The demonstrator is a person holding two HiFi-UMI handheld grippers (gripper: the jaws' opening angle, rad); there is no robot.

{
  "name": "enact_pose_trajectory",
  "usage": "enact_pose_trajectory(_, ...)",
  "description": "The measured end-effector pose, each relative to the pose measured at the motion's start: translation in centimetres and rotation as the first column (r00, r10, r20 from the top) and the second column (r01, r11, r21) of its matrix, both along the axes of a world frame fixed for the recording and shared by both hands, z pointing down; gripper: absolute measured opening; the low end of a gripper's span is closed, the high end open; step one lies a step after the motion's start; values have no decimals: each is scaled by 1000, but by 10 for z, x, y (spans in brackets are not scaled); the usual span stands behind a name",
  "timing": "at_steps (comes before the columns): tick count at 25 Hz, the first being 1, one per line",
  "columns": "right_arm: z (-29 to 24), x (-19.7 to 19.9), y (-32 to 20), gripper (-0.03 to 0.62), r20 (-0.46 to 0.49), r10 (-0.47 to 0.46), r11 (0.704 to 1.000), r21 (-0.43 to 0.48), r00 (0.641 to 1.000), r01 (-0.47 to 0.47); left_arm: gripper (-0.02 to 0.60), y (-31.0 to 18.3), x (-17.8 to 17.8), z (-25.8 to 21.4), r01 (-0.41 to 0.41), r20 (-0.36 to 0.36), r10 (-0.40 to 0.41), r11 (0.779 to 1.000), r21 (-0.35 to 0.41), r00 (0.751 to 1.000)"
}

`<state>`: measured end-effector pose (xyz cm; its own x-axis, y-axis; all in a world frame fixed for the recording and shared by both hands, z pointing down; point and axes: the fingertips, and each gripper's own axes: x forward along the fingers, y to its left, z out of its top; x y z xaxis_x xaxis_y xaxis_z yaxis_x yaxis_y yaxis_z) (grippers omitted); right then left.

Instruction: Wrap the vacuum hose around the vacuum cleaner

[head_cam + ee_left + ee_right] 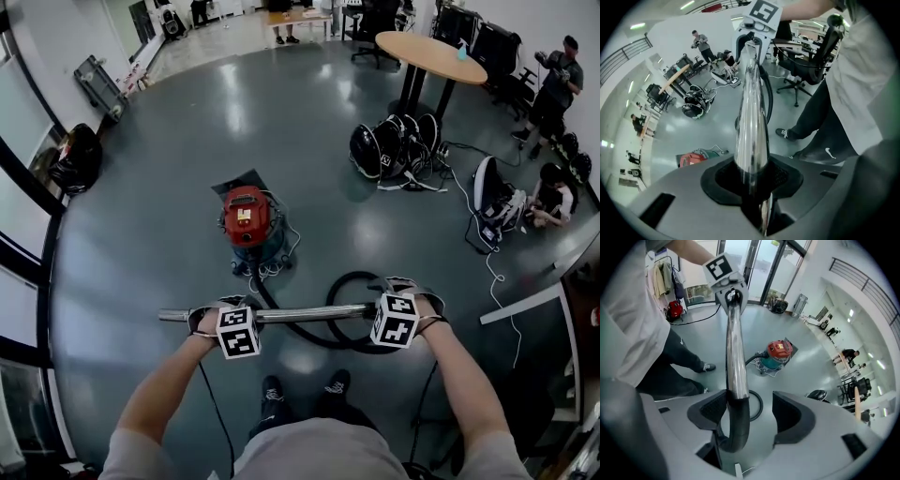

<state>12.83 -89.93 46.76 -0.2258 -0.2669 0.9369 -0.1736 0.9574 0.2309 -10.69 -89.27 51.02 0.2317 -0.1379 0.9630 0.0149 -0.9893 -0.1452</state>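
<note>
Vacuum hose wand [300, 313]: left gripper's [751, 180] jaws grip it, right gripper's [750, 411] gape; vacuum cleaner [247, 217] ahead.

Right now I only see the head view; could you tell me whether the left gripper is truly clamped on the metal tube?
Observer: Yes. In its own view the left gripper has both pads pressed on the metal tube.
Operator: And the right one?
Observer: The right gripper is open: the black hose bend leans on one pad, clear of the other.
Operator: Anything behind the person?
Observer: A black office chair stands beyond the person's legs.
</note>
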Motion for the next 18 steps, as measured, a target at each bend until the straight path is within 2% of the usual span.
enact_pose_trajectory(5,-27,22,-32,285,119,73,991,106,990,-86,130,25,1,50,152,43,-149,984,-90,988)
enact_pose_trajectory(7,-26,24,-31,285,145,77,991,102,987,-92,130,37,2,70,197,50,-192,972,-126,980)
enact_pose_trajectory(10,-4,18,-17,285,164,81,995,48,983,-90,130,42,5,96,267,35,-265,948,-171,964)
enact_pose_trajectory(13,28,4,4,285,192,104,994,-50,976,-96,130,40,7,113,356,5,-365,907,-226,931)
enact_pose_trajectory(18,86,-33,28,285,263,205,967,-205,943,-153,130,22,16,149,486,-71,-527,821,-301,847)
